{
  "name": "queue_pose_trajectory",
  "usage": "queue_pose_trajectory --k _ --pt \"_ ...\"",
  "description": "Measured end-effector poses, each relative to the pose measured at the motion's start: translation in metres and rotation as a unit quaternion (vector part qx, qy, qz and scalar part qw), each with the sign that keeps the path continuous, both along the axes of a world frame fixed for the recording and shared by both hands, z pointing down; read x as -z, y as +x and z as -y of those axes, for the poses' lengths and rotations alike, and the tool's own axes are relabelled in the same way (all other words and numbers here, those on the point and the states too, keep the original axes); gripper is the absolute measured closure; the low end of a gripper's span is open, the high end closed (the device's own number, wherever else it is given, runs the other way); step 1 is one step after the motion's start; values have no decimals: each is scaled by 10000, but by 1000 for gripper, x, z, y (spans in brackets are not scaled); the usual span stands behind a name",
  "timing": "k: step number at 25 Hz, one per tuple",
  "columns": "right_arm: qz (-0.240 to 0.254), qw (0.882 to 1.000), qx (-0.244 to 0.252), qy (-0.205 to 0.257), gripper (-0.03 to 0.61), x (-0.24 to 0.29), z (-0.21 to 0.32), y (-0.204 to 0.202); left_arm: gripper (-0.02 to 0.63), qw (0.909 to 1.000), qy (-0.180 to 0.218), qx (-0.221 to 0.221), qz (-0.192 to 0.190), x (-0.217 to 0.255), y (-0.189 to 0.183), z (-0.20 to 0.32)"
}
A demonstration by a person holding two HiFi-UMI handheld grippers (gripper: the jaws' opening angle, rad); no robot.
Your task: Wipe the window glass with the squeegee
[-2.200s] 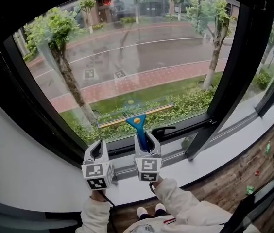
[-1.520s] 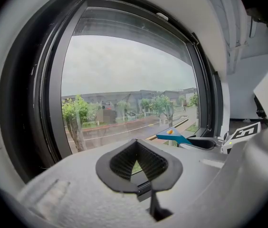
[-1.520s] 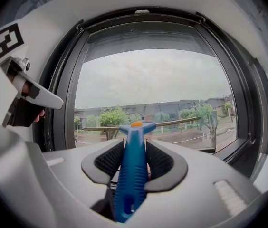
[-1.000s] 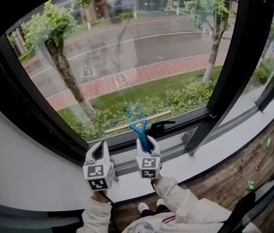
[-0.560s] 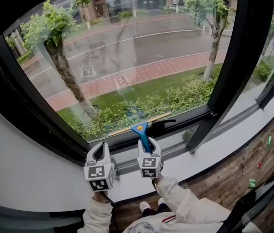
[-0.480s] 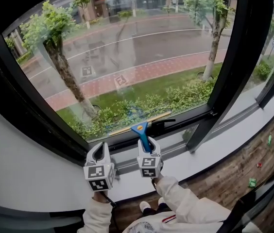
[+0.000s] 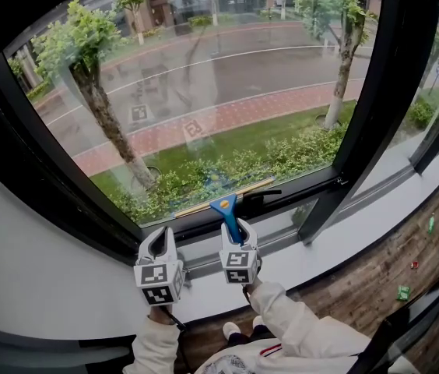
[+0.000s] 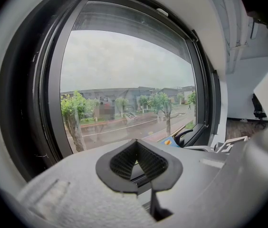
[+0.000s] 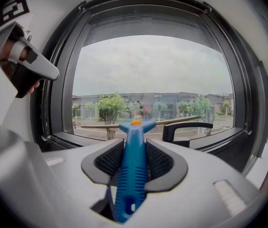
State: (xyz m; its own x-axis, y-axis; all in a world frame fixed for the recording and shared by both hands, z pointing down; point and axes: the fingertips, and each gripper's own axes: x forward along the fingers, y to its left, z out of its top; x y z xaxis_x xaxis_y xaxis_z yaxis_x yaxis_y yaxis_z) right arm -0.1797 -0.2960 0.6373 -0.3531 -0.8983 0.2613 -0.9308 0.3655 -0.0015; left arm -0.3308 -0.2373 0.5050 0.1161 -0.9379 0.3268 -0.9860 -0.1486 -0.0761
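Observation:
The squeegee (image 7: 226,211) has a blue handle and a long thin blade (image 7: 223,196) lying across the bottom of the window glass (image 7: 204,92), just above the lower frame. My right gripper (image 7: 233,229) is shut on the handle, which runs up between its jaws in the right gripper view, squeegee (image 9: 134,160), right gripper (image 9: 135,158). My left gripper (image 7: 159,238) hangs just to its left, below the glass, shut and holding nothing. In the left gripper view, the left gripper (image 8: 136,163) has its pads together, and a bit of the squeegee (image 8: 171,141) shows at right.
A black window handle (image 7: 263,200) lies on the lower frame just right of the blade, also the window handle (image 9: 186,127). A thick black mullion (image 7: 366,107) bounds the pane on the right. A white sill (image 7: 321,248) runs below, with wooden floor (image 7: 391,287) beyond.
Since 2.2 s ago the squeegee has slid down the glass to the lower frame. Over the last second both grippers have stayed almost still.

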Motion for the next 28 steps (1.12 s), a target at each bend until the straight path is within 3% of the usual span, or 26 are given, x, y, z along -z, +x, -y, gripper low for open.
queue_pose_trajectory --k 6,16,28 --pt "-93 9997 -27 221 433 14 -3 2 612 10000 -1 37 -18 0 -2 -3" --pt "181 9995 -45 255 433 39 -13 11 612 9999 -32 73 -104 -5 -3 -15" --pt "297 9967 -116 748 433 94 -40 21 612 9982 554 -75 -214 -2 0 -34"
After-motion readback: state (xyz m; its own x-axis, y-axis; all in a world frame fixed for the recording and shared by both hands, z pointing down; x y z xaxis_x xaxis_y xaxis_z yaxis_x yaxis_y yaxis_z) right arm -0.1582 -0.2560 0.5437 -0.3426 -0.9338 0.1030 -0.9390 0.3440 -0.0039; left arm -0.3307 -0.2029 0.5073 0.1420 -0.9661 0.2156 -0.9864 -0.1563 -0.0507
